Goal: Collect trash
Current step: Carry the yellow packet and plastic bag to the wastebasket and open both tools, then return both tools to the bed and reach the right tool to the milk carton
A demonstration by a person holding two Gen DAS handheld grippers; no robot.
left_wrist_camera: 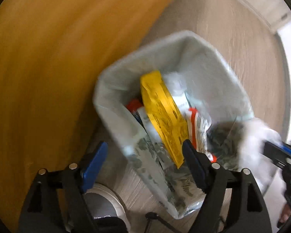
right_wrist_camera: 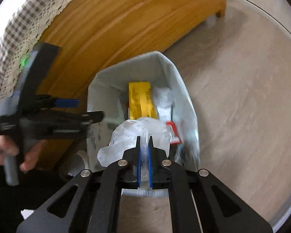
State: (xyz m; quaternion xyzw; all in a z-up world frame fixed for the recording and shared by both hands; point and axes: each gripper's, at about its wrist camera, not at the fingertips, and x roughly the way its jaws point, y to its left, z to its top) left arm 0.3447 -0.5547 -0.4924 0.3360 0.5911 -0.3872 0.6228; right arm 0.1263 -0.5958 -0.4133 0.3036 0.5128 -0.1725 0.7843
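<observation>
A wooden furniture panel (right_wrist_camera: 126,25) fills the upper left of the right wrist view, with pale plank floor (right_wrist_camera: 242,97) to its right. At frame centre stands a bin lined with a pale bag (right_wrist_camera: 99,101); inside it lie a yellow packet (right_wrist_camera: 140,101), red-and-white wrappers (left_wrist_camera: 198,124) and other blurred packaging. The left gripper (left_wrist_camera: 145,157) hangs over the bin's lower edge, jaws spread wide with nothing pressed between them. The right gripper (right_wrist_camera: 144,141) is clamped on a crumpled clear plastic bag (right_wrist_camera: 130,134) above the bin.
</observation>
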